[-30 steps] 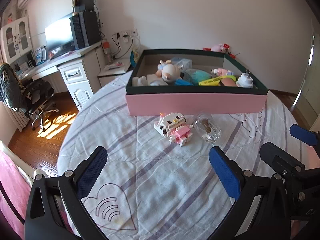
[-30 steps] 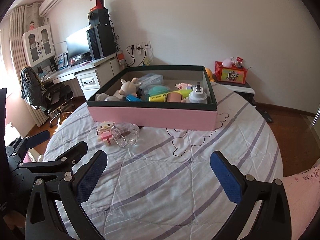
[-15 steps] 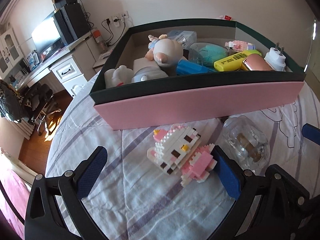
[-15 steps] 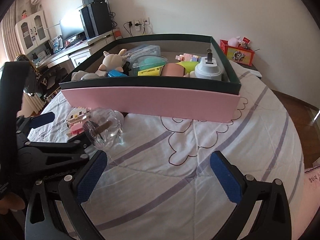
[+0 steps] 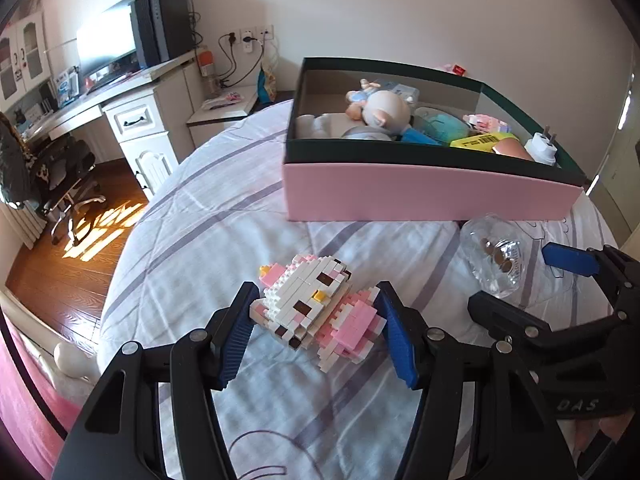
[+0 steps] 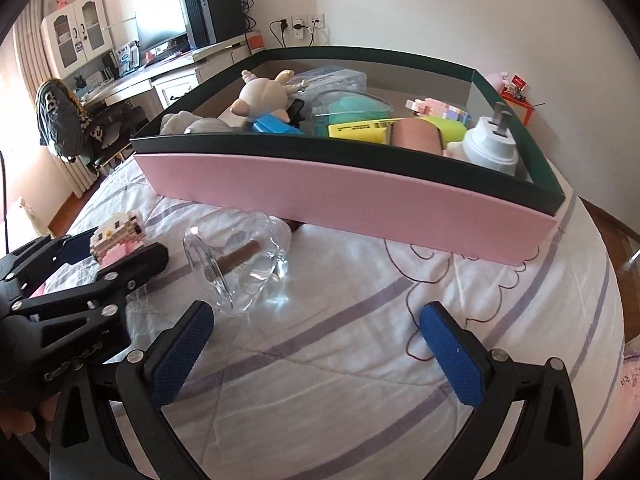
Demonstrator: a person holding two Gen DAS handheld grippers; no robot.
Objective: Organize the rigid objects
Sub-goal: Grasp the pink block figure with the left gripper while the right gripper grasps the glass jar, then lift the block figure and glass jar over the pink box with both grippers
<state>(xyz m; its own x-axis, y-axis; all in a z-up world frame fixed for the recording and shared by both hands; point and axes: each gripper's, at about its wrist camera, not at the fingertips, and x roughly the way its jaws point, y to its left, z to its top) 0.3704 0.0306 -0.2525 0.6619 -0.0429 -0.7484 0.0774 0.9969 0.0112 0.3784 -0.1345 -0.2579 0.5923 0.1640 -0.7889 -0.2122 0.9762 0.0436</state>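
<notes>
A white and pink brick-built cat figure (image 5: 318, 306) lies on the striped bedsheet. My left gripper (image 5: 316, 338) is shut on it, blue pads touching both sides; it also shows in the right wrist view (image 6: 116, 236). A clear glass jar (image 6: 236, 264) with a brown cork lies on its side to the figure's right, also in the left wrist view (image 5: 494, 258). My right gripper (image 6: 316, 356) is open and empty, just short of the jar. The pink box with a dark green rim (image 5: 420, 192) holds several toys behind them.
The box (image 6: 360, 204) is packed with a plush pig (image 6: 262, 98), a white plug adapter (image 6: 490, 146), yellow and teal items. A desk with a monitor (image 5: 108, 48) and an office chair (image 5: 60, 176) stand off the bed's left edge.
My left gripper moved forward and closed on the brick figure. My right gripper moved forward and left, close to the glass jar, and stayed open.
</notes>
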